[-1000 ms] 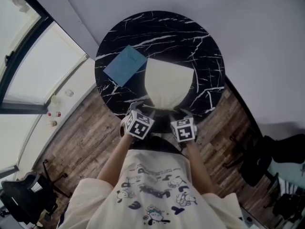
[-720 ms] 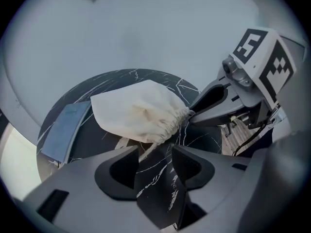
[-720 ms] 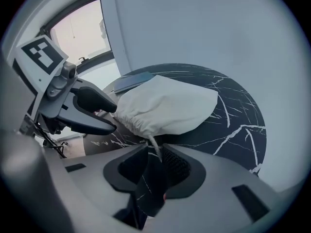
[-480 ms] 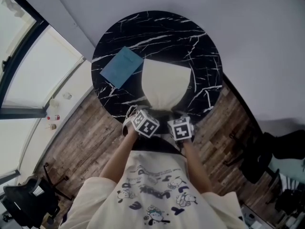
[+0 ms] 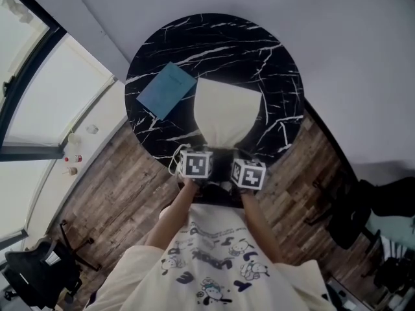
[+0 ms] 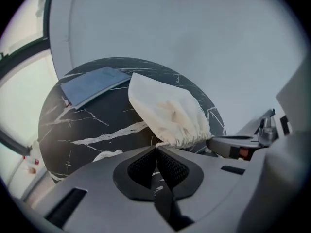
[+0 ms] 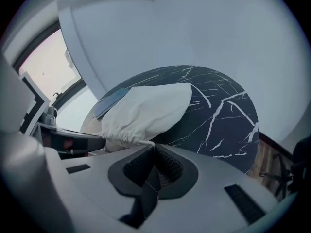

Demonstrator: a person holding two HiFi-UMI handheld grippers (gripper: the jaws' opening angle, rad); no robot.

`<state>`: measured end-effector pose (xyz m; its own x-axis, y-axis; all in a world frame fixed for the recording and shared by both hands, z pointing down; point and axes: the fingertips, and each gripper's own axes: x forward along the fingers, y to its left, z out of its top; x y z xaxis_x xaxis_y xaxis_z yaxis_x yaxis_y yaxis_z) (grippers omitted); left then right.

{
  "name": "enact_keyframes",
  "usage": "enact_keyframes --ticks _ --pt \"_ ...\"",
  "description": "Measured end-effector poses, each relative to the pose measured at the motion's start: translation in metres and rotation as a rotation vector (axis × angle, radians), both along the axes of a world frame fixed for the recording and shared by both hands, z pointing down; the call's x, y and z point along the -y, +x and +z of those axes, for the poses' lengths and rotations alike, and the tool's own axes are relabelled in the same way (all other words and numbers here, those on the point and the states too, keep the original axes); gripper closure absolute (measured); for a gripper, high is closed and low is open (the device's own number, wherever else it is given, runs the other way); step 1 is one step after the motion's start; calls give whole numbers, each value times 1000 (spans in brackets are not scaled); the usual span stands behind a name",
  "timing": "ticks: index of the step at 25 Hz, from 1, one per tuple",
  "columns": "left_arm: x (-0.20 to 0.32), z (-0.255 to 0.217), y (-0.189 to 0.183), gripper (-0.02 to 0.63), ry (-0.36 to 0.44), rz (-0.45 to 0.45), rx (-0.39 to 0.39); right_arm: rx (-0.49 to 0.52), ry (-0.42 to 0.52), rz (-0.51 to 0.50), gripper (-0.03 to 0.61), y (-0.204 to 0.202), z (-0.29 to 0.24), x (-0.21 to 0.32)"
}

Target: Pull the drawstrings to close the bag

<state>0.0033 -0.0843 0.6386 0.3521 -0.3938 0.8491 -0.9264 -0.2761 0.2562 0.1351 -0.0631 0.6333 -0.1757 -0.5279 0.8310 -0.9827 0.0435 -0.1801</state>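
A cream drawstring bag lies on the round black marble table, its gathered mouth towards the near edge. Both grippers sit side by side at that mouth. My left gripper has just been closing and is now shut, with the end of a white drawstring pinched at its tips. My right gripper has likewise just been closing and is shut on the drawstring at the other side of the mouth. In the head view only their marker cubes show; the jaws are hidden.
A flat blue rectangular item lies on the table left of the bag. A loop of white cord hangs at the table's near edge beside the left cube. Wooden floor surrounds the table, with a window at the left and dark chairs at the lower corners.
Both marker cubes have rolled about their own axes and stand a little closer together at the bag's mouth. The bag and the blue item lie as before.
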Motion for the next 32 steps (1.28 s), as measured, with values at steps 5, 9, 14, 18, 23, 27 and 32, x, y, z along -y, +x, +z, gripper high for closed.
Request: enact_keyframes --ticks 5,9,14,18,23,27,32 --pt "7 -8 2 568 7 -94 -63 88 7 157 560 14 -4 8" --pt "-3 1 1 568 -61 -148 -112 163 -21 256 560 23 1 1" --pt "1 0 -7 568 -62 -190 -126 163 -10 290 560 32 -1 1" --pt "-4 3 -10 568 -76 -191 -111 178 -9 316 560 38 3 0" --pt "-10 5 -7 568 -81 -159 -128 240 -56 258 560 25 12 -7" --pt "-16 1 -2 565 -45 -113 -154 159 -62 164 558 19 15 -12" --pt "-12 -11 -8 371 51 -89 -173 145 -11 127 345 26 2 -7"
